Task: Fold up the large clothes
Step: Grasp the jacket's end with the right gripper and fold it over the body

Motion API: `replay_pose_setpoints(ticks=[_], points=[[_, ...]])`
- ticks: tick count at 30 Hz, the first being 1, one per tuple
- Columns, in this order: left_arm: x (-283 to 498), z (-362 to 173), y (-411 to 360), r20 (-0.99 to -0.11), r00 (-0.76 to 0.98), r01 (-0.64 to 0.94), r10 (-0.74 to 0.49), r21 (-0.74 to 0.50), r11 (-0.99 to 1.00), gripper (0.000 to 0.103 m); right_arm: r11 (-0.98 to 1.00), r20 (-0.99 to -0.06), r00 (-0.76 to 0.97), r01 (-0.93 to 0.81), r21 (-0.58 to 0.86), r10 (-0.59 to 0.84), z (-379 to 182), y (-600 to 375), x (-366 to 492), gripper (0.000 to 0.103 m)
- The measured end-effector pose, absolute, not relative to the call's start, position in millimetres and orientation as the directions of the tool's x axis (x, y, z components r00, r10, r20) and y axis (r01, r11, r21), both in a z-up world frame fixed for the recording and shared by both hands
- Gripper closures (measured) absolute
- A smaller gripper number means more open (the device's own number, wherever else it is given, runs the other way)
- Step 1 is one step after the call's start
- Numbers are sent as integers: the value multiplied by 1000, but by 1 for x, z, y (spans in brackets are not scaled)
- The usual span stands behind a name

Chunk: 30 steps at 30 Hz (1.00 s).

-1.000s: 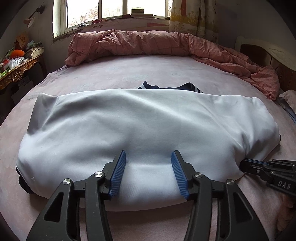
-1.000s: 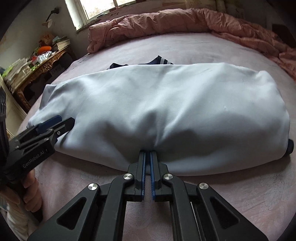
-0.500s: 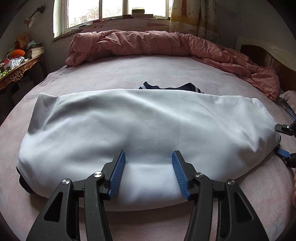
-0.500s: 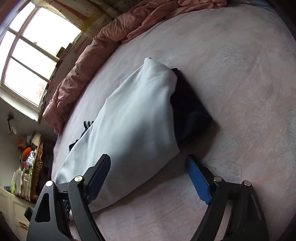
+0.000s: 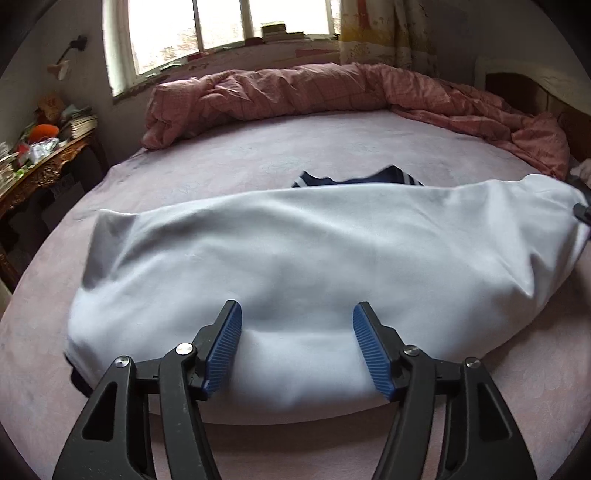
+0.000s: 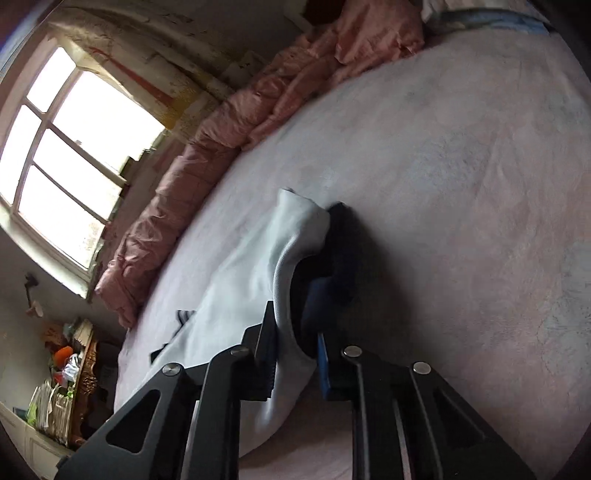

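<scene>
A large white garment (image 5: pixel 295 251) lies folded into a long band across the pink bed sheet (image 5: pixel 258 155), with its navy striped collar (image 5: pixel 354 179) showing behind. My left gripper (image 5: pixel 297 328) straddles a low bump at the near hem. Its jaws are opening and the blue pads stand off the cloth. In the right wrist view the garment (image 6: pixel 236 280) runs away to the upper left, navy lining (image 6: pixel 332 258) showing at its end. My right gripper (image 6: pixel 295 325), rolled on its side, is closing on that end, with the white edge pinched between its fingers. The gripped end rides a little above the sheet.
A rumpled pink quilt (image 5: pixel 332 88) is heaped along the far side of the bed under the window (image 5: pixel 221 29). A carved wooden side table (image 5: pixel 33 162) piled with clutter stands at the left. A headboard (image 5: pixel 517 85) rises at the right.
My right gripper left the near hem, opened wide, swung round to the garment's right end, rolled and closed on it. That end lifted. My left gripper's fingers spread slightly.
</scene>
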<state>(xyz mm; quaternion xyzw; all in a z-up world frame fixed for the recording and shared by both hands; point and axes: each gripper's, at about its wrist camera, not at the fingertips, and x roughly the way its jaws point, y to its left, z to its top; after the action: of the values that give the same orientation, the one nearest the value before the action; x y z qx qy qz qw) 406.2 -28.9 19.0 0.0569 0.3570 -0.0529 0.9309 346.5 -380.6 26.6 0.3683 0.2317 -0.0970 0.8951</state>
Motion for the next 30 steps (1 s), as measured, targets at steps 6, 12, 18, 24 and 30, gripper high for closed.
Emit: replay_pose_setpoints(ticks=[6, 12, 18, 24, 30], points=[[384, 80, 32, -523, 840, 91, -144, -124, 988, 43, 976, -456, 886, 166, 138, -86, 110, -249, 369, 85], [378, 103, 60, -466, 882, 22, -65, -97, 995, 44, 997, -545, 837, -71, -14, 52, 80, -140, 386, 85], [381, 101, 60, -468, 881, 29, -62, -78, 996, 43, 933, -555, 826, -120, -339, -96, 12, -85, 388, 85], [387, 94, 74, -508, 858, 2, -81, -155, 988, 43, 937, -561, 822, -114, -330, -98, 18, -93, 383, 83], [386, 93, 80, -499, 863, -3, -78, -160, 987, 43, 960, -582, 805, -241, -140, 117, 33, -107, 374, 40]])
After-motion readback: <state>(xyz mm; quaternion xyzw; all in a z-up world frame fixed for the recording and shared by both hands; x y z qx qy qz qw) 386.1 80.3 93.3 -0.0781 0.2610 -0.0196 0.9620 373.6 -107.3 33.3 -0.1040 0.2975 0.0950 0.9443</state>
